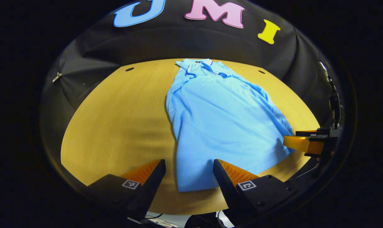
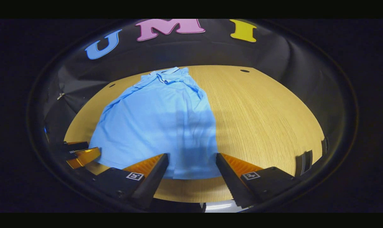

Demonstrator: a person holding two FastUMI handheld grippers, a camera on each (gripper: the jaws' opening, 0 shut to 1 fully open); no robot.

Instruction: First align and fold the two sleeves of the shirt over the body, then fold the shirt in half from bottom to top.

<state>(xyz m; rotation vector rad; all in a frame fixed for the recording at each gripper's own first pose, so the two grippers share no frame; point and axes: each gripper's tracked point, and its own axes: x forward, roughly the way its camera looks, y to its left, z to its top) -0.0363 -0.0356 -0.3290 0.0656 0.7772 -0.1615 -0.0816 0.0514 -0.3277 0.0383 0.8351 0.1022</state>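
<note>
**Two open claws at the near edge of a blue shirt**

In the left gripper view, the left claw (image 1: 189,172) is spread wide and holds nothing. It hangs over the near edge of the desk (image 1: 115,126). The near left corner of the shirt (image 1: 216,120) lies between its two fingers. The fingers do not pinch it.

In the right gripper view, the right claw (image 2: 192,166) is spread wide too, and holds nothing. The near right corner of the shirt (image 2: 159,123) lies between its fingers. They do not pinch it either.

Each claw can be seen from the other side. The right claw (image 1: 297,143) shows at the right edge of the left gripper view, just beside the shirt's right side. The left claw (image 2: 83,156) shows at the left edge of the right gripper view, near the shirt's left corner.

The shirt is light blue. It lies flat on the wood desk, with its bottom hem near and its collar (image 1: 199,65) at the far side. The sleeves are folded in over the body, so the shirt looks long and narrow. It has some wrinkles along the sides.

Far back, small dark holes (image 2: 244,71) sit in the desk top near its far edge.
</note>
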